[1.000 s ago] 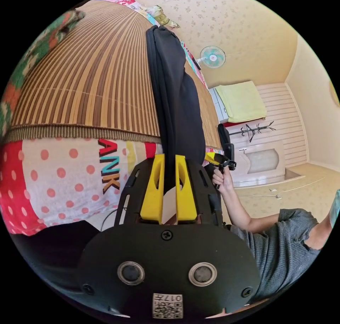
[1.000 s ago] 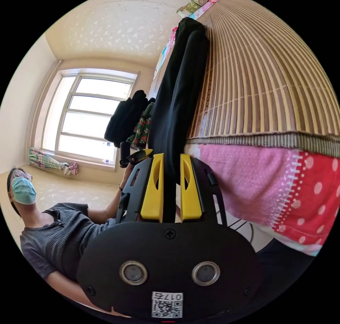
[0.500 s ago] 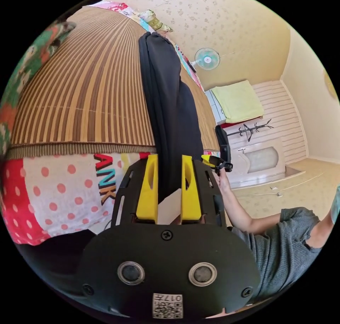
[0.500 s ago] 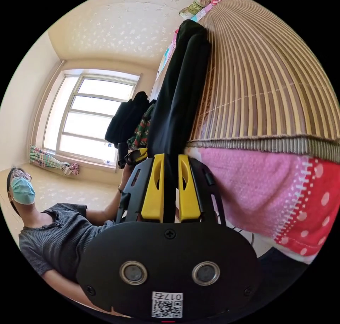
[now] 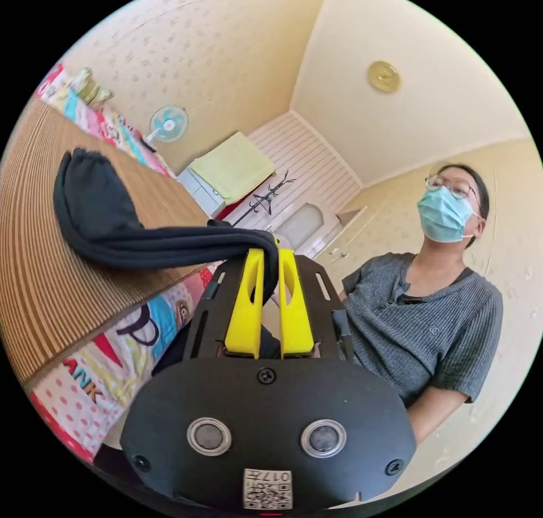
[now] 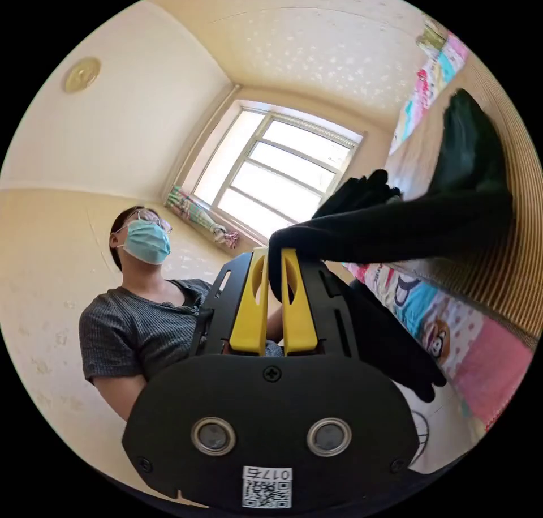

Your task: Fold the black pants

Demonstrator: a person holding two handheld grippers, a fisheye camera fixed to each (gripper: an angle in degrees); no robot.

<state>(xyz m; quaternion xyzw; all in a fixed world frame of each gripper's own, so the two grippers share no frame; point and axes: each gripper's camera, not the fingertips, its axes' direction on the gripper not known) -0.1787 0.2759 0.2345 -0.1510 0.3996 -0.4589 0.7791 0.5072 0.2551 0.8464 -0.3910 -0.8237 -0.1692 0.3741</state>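
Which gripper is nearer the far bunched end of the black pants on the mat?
Neither clearly. The left gripper and right gripper each clamp the near end of the black pants, which drape back to the striped mat.

A bed point(image 5: 34, 291) at the left of the left gripper view carries a striped bamboo mat point(image 5: 164, 201). Black pants point(image 5: 90, 206) lie bunched on the mat, over a cartoon-print sheet point(image 5: 136, 337).
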